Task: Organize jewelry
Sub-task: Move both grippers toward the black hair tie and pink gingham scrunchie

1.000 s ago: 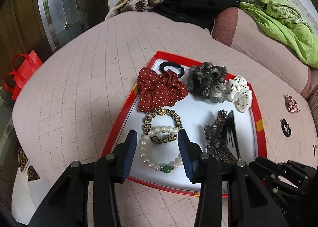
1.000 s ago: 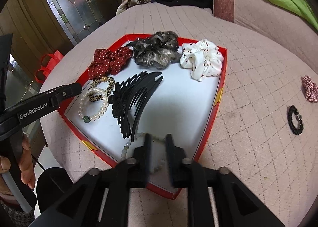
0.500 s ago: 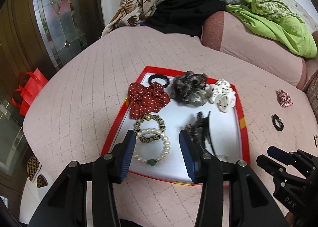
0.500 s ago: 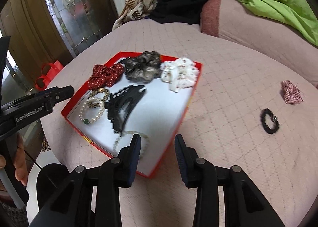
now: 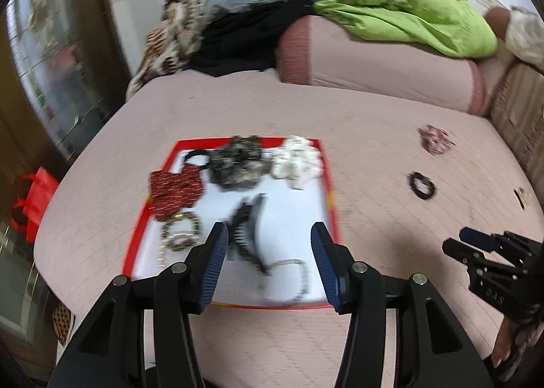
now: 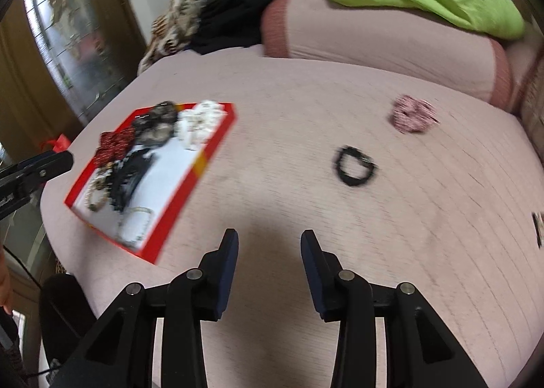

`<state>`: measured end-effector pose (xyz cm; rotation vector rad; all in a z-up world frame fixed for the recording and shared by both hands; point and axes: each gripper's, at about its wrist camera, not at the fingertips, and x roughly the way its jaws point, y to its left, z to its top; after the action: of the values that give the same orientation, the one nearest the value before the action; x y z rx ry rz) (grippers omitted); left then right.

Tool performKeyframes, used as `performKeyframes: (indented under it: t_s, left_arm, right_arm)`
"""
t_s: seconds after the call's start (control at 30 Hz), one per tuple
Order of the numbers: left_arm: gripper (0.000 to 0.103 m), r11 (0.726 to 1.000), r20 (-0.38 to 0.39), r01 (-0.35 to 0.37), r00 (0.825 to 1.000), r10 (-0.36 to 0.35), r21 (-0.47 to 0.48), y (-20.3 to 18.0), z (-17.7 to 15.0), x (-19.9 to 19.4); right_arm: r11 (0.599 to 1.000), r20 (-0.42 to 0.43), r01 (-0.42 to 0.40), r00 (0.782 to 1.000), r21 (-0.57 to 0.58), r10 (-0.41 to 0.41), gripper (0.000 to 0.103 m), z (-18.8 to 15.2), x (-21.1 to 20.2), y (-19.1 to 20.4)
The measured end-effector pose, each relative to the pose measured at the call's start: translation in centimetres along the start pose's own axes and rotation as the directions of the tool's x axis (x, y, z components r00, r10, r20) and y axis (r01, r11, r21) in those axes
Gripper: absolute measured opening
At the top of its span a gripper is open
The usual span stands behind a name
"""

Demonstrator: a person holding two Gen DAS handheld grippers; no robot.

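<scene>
Both tongs, left point(image 5: 268, 260) and right point(image 6: 268, 260), hang released and empty, the right facing the loose black beaded bracelet point(image 6: 355, 167) at one o'clock, probably bound for the red-rimmed white tray point(image 6: 190, 180).

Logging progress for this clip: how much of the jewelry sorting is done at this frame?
Mostly done: the red tray already holds three scrunchies, a black claw clip and several bracelets. Nothing is in hand; the left gripper and right gripper are both open and empty. Left on the cushion outside the tray: a black hair tie, a pink scrunchie, and a small item at the right edge, too blurred to identify.
</scene>
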<state>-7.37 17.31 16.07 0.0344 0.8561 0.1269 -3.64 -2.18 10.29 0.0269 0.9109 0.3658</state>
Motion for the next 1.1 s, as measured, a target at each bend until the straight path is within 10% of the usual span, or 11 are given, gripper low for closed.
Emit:
performKeyframes:
  t_s: [0.47, 1.1]
  left_arm:
    - [0.05, 0.984, -0.085, 0.092, 0.993, -0.079, 0.155, -10.2, 0.0, 2.7]
    - [0.05, 0.976, -0.211, 0.212, 0.957, -0.2, 0.039, -15.3, 3.1, 12.2]
  right_arm:
    - [0.986, 0.002, 0.109, 0.994, 0.123, -0.11, 0.042, -1.9, -2.1, -10.0]
    - [0.955, -0.021, 0.191, 0.981, 0.225, -0.191, 0.048, 0.3, -1.2, -18.0]
